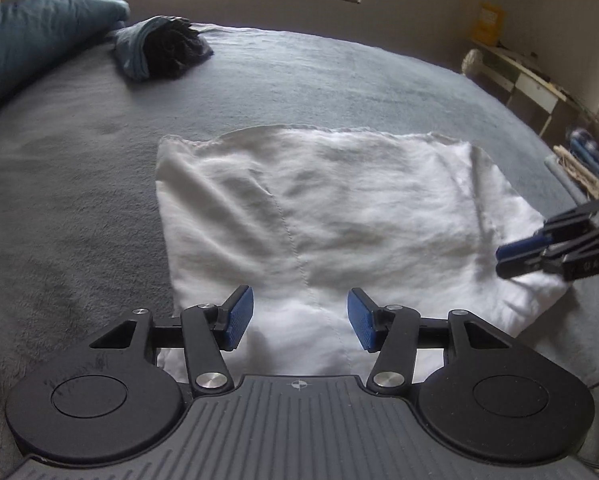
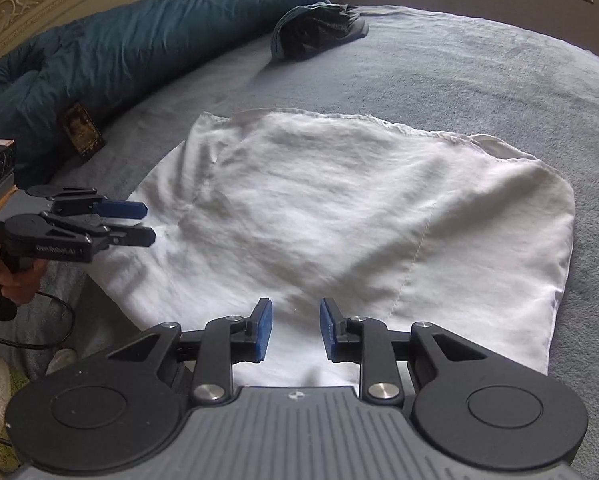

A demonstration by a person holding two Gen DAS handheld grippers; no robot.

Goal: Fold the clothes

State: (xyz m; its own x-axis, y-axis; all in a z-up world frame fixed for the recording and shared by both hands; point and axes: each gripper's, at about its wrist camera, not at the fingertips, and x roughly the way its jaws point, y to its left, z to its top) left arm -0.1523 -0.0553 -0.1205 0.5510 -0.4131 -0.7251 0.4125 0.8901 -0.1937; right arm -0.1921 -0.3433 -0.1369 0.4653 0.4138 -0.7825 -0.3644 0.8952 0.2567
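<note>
Left wrist view: I see grey blanket [image 1: 339, 80] covering bed, teal duvet [image 1: 27, 44] bunched along far left. White garment [image 1: 319, 220] lies spread flat mid-bed, folded into rough rectangle, seam running down middle. Dark folded clothes [image 1: 159, 48] sit well apart, beside duvet. My left gripper [image 1: 300, 318] hangs over garment's near edge, jaws apart, nothing between. My right gripper [image 2: 295, 330] over opposite near edge, jaws parted narrowly, empty. Hand [image 2: 7, 276] holds left gripper's handle.
</note>
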